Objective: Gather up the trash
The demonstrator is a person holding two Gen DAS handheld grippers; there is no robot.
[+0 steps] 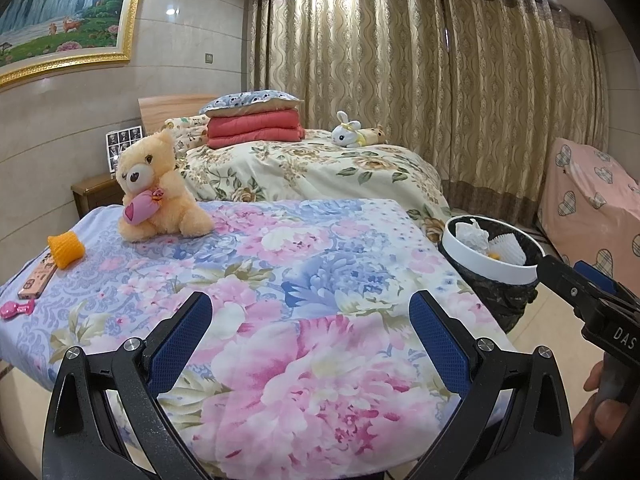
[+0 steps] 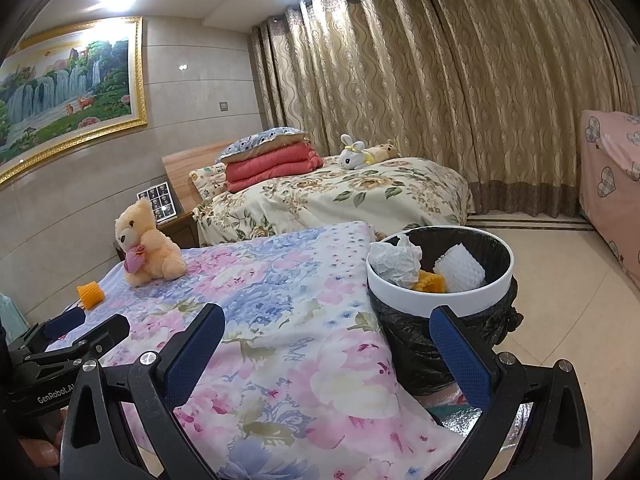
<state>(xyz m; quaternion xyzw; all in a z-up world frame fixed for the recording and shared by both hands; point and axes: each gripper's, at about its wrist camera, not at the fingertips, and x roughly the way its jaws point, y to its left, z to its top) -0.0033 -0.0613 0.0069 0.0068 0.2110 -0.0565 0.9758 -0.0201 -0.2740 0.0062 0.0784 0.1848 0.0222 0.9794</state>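
An orange foam fruit net lies on the floral cloth at the far left, also in the right wrist view. A white-rimmed bin with a black bag stands right of the table and holds crumpled paper, a white foam net and an orange piece; it also shows in the left wrist view. My left gripper is open and empty above the cloth. My right gripper is open and empty, near the bin's front.
A teddy bear sits at the table's far left. A flat pink case and a small pink item lie by the left edge. A bed, curtains and a pink-covered piece of furniture stand behind.
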